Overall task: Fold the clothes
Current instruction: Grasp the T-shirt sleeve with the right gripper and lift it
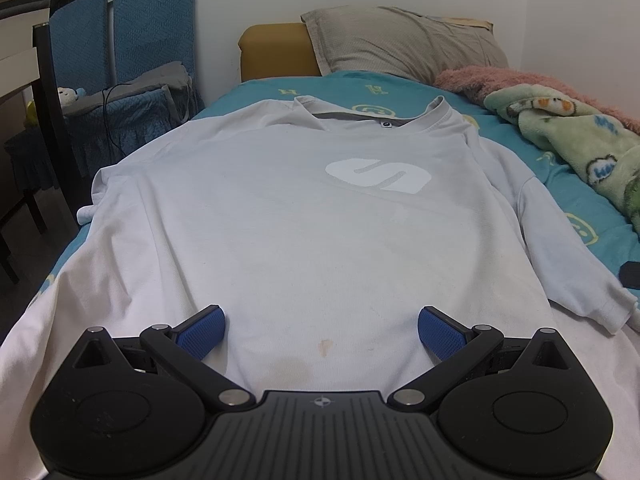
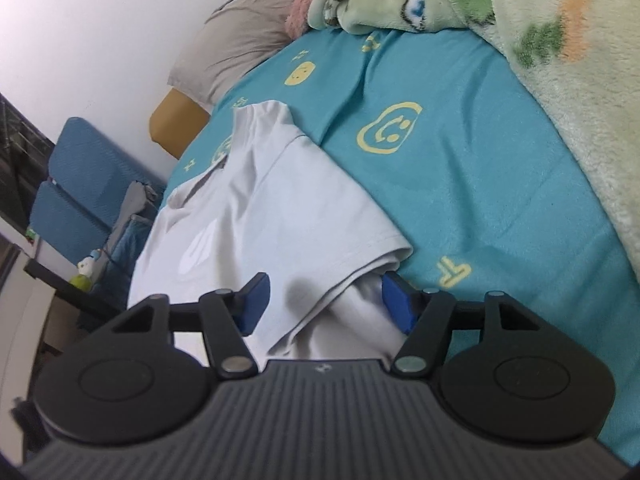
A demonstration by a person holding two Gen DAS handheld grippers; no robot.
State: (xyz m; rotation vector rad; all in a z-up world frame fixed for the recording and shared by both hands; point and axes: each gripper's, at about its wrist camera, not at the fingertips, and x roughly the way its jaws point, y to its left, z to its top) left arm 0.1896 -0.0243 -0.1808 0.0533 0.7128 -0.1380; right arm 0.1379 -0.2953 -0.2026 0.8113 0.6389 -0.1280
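Right gripper (image 2: 322, 302) straddles the sleeve (image 2: 340, 240) of the white T-shirt (image 1: 304, 232), pads apart, cloth between but unpinched. Left gripper (image 1: 321, 332) gapes wide over the hem, empty. Shirt lies flat on the teal sheet (image 2: 460, 184), collar at 12 o'clock.

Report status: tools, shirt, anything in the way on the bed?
Left tool open over shirt hem. Right tool open, straddling the sleeve, not pinched yet. White shirt flat, unfolded. Green blanket beside it, clear of the sleeve.
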